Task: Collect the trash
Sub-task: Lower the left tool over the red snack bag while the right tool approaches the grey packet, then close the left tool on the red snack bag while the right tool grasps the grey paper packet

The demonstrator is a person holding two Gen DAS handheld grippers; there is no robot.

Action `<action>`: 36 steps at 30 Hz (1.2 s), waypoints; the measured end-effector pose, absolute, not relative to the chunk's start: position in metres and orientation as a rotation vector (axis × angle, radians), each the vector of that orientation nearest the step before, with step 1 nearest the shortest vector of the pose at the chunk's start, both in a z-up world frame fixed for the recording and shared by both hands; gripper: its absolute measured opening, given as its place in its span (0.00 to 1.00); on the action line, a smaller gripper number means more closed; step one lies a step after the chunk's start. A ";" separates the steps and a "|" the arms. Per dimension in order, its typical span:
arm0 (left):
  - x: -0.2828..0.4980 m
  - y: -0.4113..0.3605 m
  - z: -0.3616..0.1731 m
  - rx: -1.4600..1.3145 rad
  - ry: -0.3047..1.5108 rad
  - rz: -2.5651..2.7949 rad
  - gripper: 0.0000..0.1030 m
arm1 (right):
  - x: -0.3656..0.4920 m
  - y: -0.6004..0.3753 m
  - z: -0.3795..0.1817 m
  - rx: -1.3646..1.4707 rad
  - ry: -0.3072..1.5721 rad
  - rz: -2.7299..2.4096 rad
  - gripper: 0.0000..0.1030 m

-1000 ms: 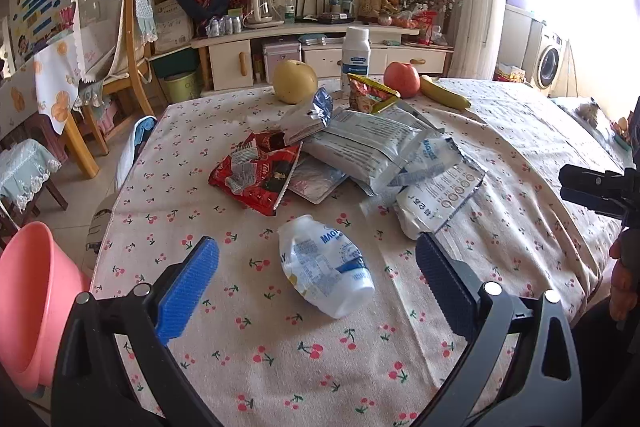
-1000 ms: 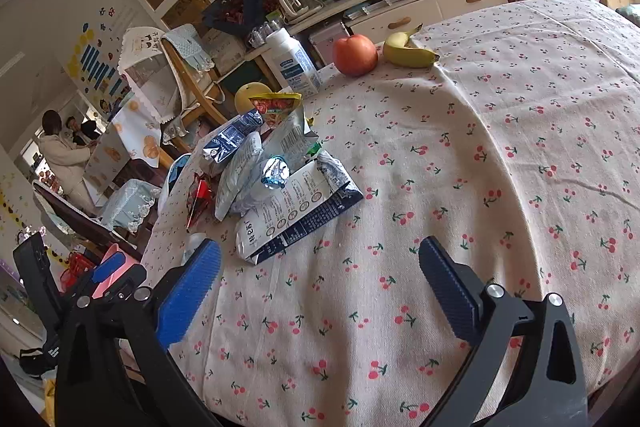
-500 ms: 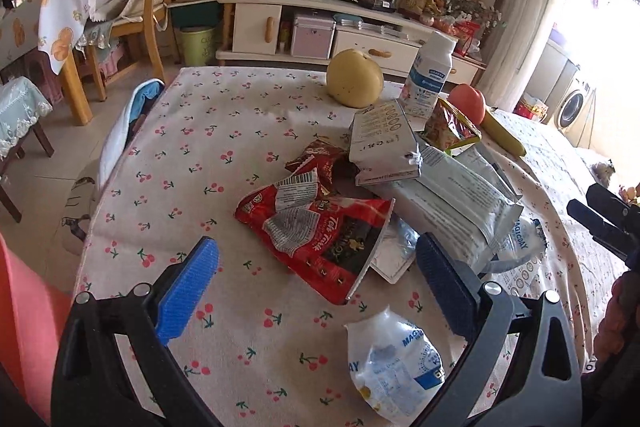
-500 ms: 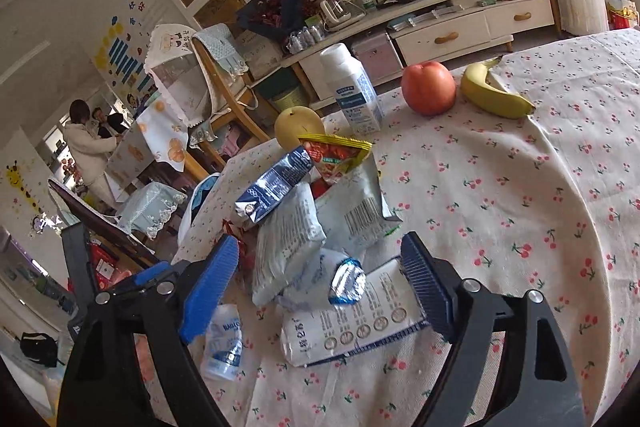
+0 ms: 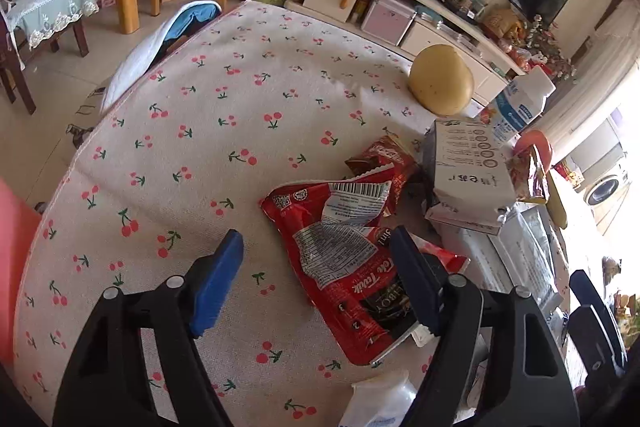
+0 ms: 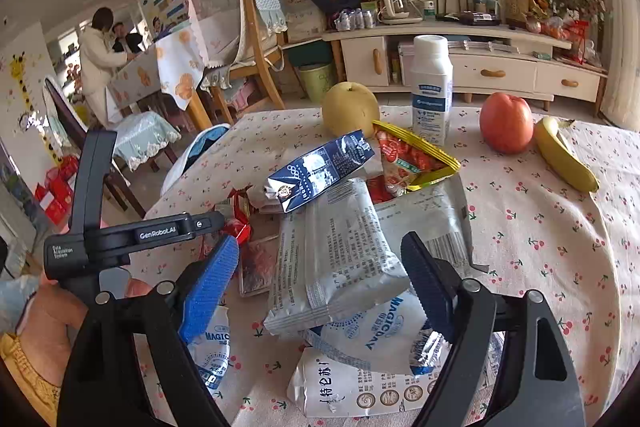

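Observation:
Empty wrappers lie in a heap on the cherry-print tablecloth (image 5: 224,131). My left gripper (image 5: 316,279) is open, and its fingers straddle the near end of a torn red snack bag (image 5: 340,259). My right gripper (image 6: 320,283) is open around a grey-white pouch (image 6: 332,259) on top of the heap. Under it lie a white "MAGICDAY" pouch (image 6: 372,339) and a white printed bag (image 6: 360,391). A blue carton wrapper (image 6: 320,167) and a red-yellow snack bag (image 6: 408,155) lie behind. The left gripper's body (image 6: 120,239) shows at the left of the right wrist view.
A pear (image 6: 350,105), a white bottle (image 6: 431,87), an apple (image 6: 506,123) and a banana (image 6: 564,155) sit at the table's far side. A pink bucket (image 5: 12,267) is off the table's left edge. Chairs (image 6: 248,39) and a TV cabinet (image 6: 460,67) stand beyond.
Both grippers have moved forward and down to the heap. The left one now straddles the red bag; the right one now straddles the grey-white pouch. Both jaws have narrowed somewhat.

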State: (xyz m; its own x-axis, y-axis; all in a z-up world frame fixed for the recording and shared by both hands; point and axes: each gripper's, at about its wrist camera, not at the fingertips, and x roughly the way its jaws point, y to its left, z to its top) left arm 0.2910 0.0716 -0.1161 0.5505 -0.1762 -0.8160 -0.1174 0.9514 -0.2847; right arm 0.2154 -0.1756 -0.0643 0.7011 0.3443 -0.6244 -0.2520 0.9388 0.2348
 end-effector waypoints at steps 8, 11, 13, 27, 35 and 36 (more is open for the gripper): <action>0.299 0.064 -0.123 -0.377 1.015 -0.024 0.76 | 0.240 -0.141 -0.090 -0.101 0.787 0.294 0.81; 0.300 0.058 -0.124 -0.356 1.009 -0.018 0.81 | 0.250 -0.137 -0.101 -0.097 0.848 0.293 0.81; 0.299 0.056 -0.124 -0.351 1.004 -0.011 0.81 | 0.251 -0.136 -0.103 -0.106 0.842 0.294 0.81; 0.296 0.045 -0.122 -0.308 0.988 -0.005 0.74 | 0.247 -0.150 -0.103 -0.037 0.851 0.315 0.55; 0.291 0.042 -0.118 -0.273 0.966 -0.014 0.55 | 0.244 -0.164 -0.098 0.118 0.875 0.359 0.55; 0.291 0.043 -0.118 -0.271 0.965 -0.017 0.54 | 0.244 -0.163 -0.098 0.113 0.882 0.359 0.57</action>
State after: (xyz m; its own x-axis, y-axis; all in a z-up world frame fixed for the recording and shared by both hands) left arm 0.2909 0.0426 -0.1179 0.5718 -0.1349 -0.8093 -0.1055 0.9661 -0.2355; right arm 0.2441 -0.1635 -0.0985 0.5801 0.3526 -0.7343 -0.2606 0.9344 0.2428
